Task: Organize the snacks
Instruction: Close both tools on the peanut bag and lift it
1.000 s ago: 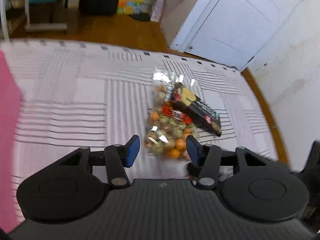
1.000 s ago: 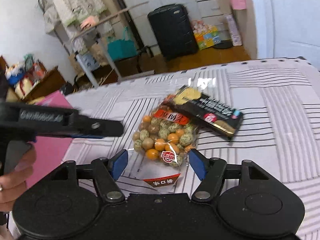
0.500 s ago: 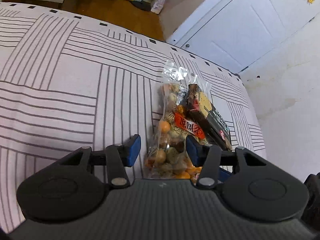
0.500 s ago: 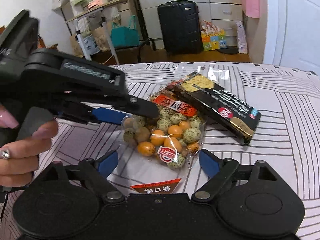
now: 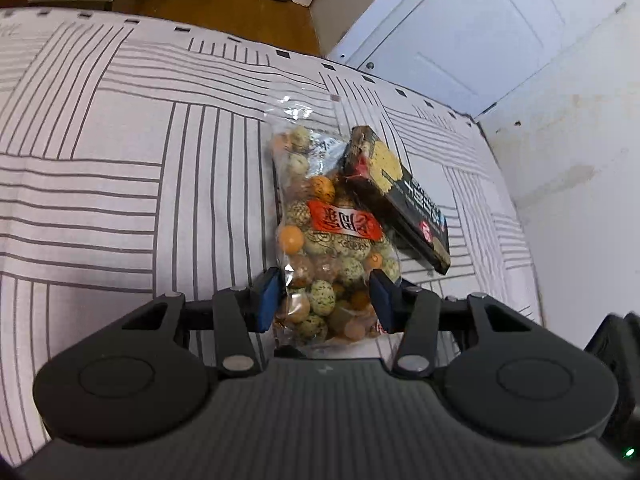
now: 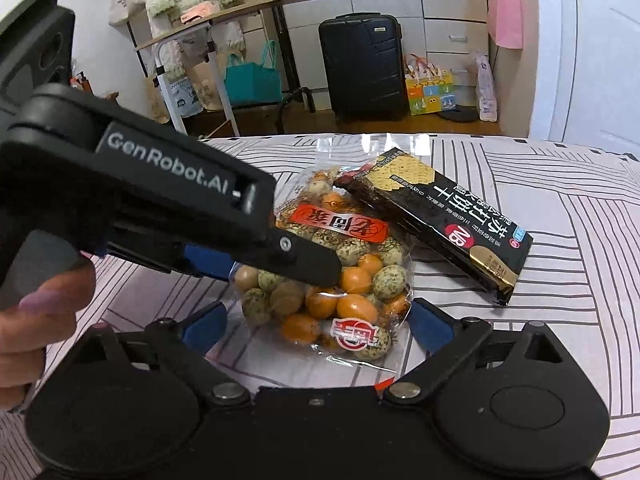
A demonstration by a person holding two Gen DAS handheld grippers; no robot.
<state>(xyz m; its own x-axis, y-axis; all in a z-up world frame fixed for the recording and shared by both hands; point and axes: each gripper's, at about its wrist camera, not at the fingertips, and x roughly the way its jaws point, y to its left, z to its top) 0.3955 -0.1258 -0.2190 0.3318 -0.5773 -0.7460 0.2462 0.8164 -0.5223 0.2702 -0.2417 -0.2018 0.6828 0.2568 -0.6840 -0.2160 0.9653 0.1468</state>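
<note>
Surface point(image 5: 120, 200): covered in pale cloth with grey line-blocks, filling the lower and middle frame of both views; its far edge runs across the upper part.

Item one: clear bag of coated nuts point(image 5: 324, 248), orange and speckled green, red label, lying flat at centre of the surface. Item two: black cracker packet point(image 6: 440, 220), propped slantwise with one end on the bag's upper right side, the other end on the cloth.

My left tongs point(image 5: 324, 300): closing on the near end of the bag; the bag lies between the blue pads, the left pad at the film, whether either pad presses I cannot tell. My right tongs point(image 6: 316, 328): opening, spread wide, the bag's printed end between them with a gap at each side.

Room, right view only: black suitcase point(image 6: 364, 68) upper centre, teal bag point(image 6: 252, 76) under a tilted folding table point(image 6: 224, 12), pink bag point(image 6: 505, 16) hung upper right, wood floor. That view also shows my left tongs from the side, entering from the left, with my hand point(image 6: 40, 320) at lower left.

Room, left view only: white panelled door point(image 5: 480, 28) upper right, stained white wall point(image 5: 580, 160) right.
</note>
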